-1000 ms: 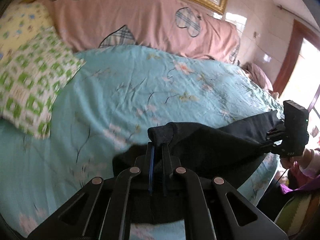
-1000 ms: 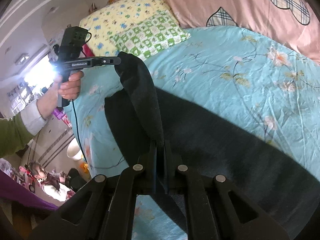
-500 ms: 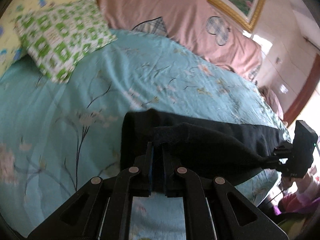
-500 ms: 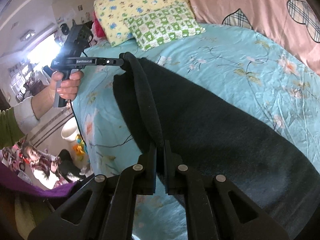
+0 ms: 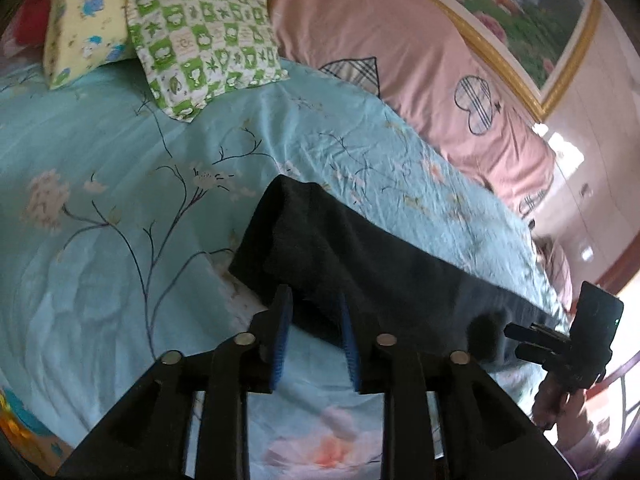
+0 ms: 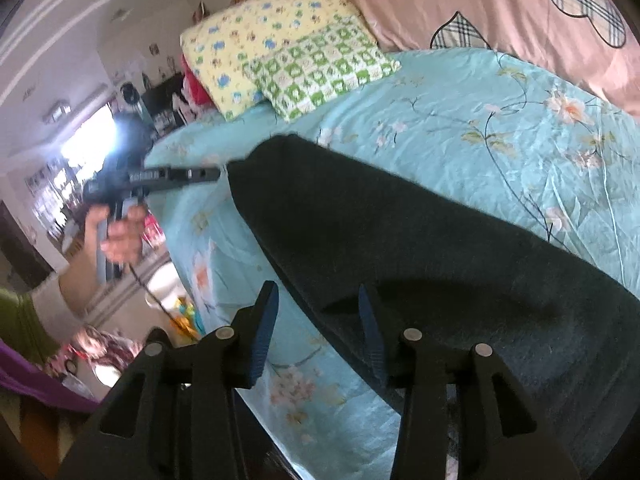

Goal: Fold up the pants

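Both grippers — left gripper, right gripper — have just opened, releasing dark pants folded ahead; more folds likely remain.

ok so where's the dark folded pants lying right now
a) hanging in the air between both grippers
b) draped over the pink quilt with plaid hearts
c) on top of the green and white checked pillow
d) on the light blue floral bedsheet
d: the dark folded pants lie flat on the light blue floral bedsheet, short of the green and white checked pillow, and both the left gripper and the right gripper stand open, their jaws having just opened.
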